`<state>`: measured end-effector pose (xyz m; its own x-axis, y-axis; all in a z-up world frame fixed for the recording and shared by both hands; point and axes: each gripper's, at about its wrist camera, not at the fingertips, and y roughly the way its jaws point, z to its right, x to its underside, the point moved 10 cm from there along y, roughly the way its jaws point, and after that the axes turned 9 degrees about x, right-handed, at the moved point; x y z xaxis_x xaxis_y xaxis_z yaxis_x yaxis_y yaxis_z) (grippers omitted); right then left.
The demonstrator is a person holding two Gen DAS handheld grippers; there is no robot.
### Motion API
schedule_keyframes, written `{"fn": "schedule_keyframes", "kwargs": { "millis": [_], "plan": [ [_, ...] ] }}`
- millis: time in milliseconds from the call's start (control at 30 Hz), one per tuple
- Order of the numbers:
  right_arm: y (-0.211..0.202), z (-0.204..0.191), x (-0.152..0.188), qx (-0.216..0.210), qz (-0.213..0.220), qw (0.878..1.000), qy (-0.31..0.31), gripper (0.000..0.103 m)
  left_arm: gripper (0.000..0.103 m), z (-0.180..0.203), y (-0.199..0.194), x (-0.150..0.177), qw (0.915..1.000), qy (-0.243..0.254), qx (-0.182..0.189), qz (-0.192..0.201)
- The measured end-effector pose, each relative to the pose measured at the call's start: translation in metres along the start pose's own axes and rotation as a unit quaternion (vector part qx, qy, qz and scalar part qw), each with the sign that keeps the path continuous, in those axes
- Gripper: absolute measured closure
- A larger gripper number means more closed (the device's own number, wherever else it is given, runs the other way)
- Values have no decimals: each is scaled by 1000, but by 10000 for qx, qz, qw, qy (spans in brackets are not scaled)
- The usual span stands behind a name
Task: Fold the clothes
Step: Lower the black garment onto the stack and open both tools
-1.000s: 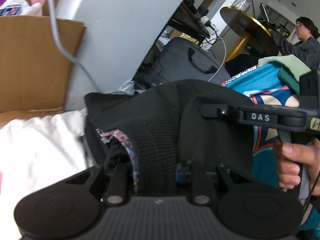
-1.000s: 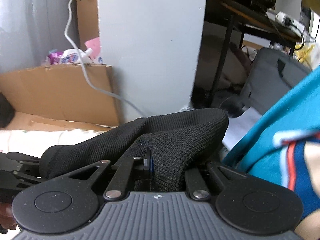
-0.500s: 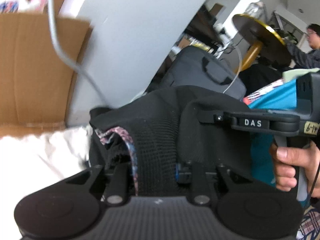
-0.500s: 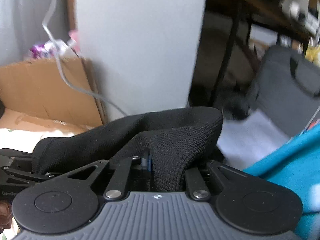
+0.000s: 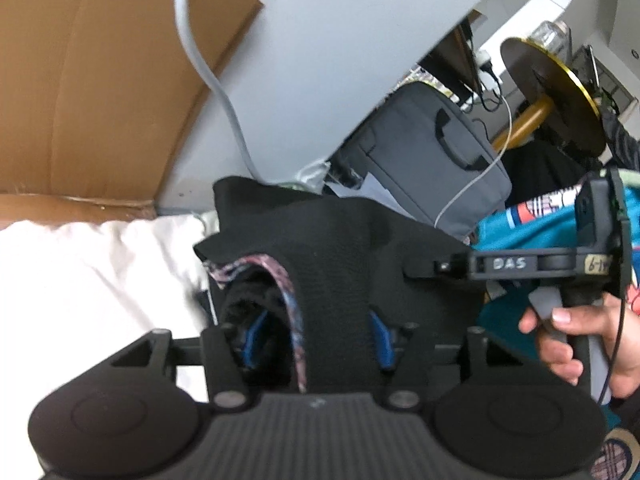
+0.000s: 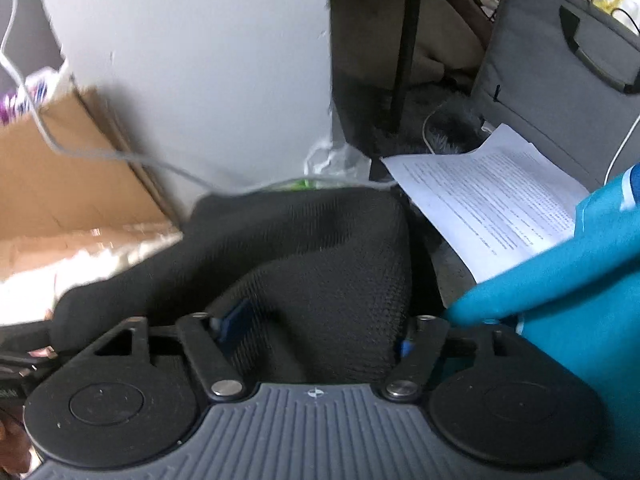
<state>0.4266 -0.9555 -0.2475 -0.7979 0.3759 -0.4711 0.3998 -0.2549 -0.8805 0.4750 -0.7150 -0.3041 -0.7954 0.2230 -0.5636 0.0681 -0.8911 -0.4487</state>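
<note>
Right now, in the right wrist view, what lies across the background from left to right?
Cardboard box → white wall panel → dark table leg → printed paper → teal garment.

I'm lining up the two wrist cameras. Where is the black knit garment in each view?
Left wrist view: the black knit garment fills the lower centre, between the opening jaws of the left gripper.
Right wrist view: it fills the lower centre, between the opening jaws of the right gripper.
Shared landmark: the grey laptop bag.
</note>
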Motion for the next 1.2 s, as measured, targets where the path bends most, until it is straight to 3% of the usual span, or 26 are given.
{"fn": "schedule_keyframes", "kwargs": {
  "millis": [233, 500, 533, 633, 700, 900, 1100, 1200],
  "plan": [
    [7, 12, -22, -199, -171, 9968, 759, 16, 45, -9, 3, -11, 9989, -435, 123, 108],
    [63, 39, -35, 272, -698, 9901, 1190, 18, 42, -22, 26, -13, 9967, -808, -42, 92],
    [70, 38, -35, 258, -746, 9903, 1141, 24, 43, -24, 28, -12, 9965, -831, -63, 79],
    [76, 28, -35, 86, -743, 9929, 920, 64, 62, -25, 26, -12, 9974, -700, -80, 148],
    [67, 23, -41, 314, -513, 9969, 508, 88, 70, -21, 23, -13, 9987, -470, -104, 190],
    [32, 22, -63, 584, 343, 9976, 170, 92, 76, 6, 14, -27, 9982, 297, -266, 450],
    [13, 24, -74, 861, 1085, 9903, -43, 92, 76, 32, 14, -39, 9899, 1128, -486, 709],
    [27, 22, -74, 886, 1021, 9908, -47, 87, 72, 20, 21, -41, 9905, 1034, -617, 668]
  ]
}}
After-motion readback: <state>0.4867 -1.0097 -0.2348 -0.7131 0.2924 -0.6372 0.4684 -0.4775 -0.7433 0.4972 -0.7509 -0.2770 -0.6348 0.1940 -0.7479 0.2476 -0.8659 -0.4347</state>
